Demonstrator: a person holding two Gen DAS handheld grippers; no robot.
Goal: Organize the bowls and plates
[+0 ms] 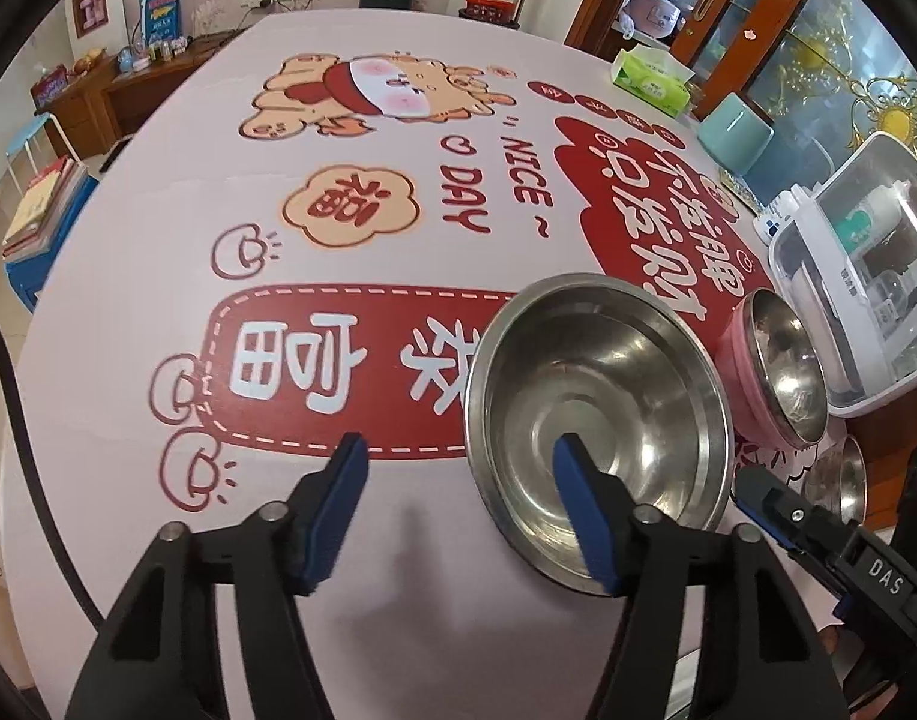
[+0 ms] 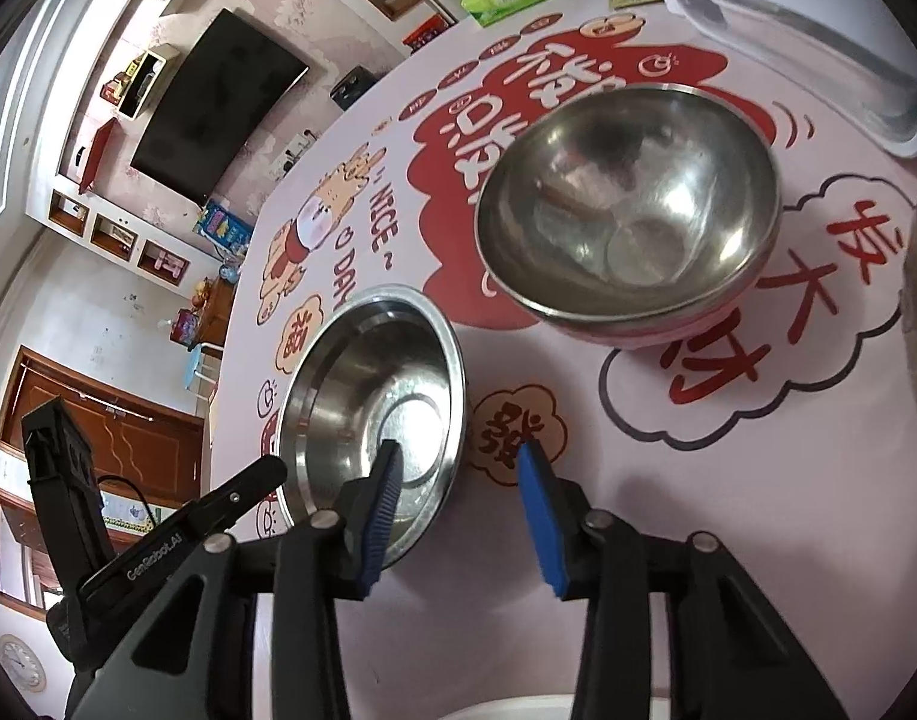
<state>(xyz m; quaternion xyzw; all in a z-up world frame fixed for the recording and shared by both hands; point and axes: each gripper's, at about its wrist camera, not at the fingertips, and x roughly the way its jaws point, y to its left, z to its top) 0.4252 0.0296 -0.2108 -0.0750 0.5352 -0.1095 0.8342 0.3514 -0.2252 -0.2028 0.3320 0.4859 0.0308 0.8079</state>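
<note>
Both your grippers straddle the steel basin's point(image 1: 596, 414) rim on opposite sides: left gripper point(image 1: 458, 516) and right gripper point(image 2: 464, 516) open, gripping nothing.

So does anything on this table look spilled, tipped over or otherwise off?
Nothing stands out. The wide steel bowl sits upright and empty, and the pink-sided bowl beside it is upright too, holding only blurry reflections. No spill shows on the printed tablecloth, and the tissue pack sits at the far edge.
</note>
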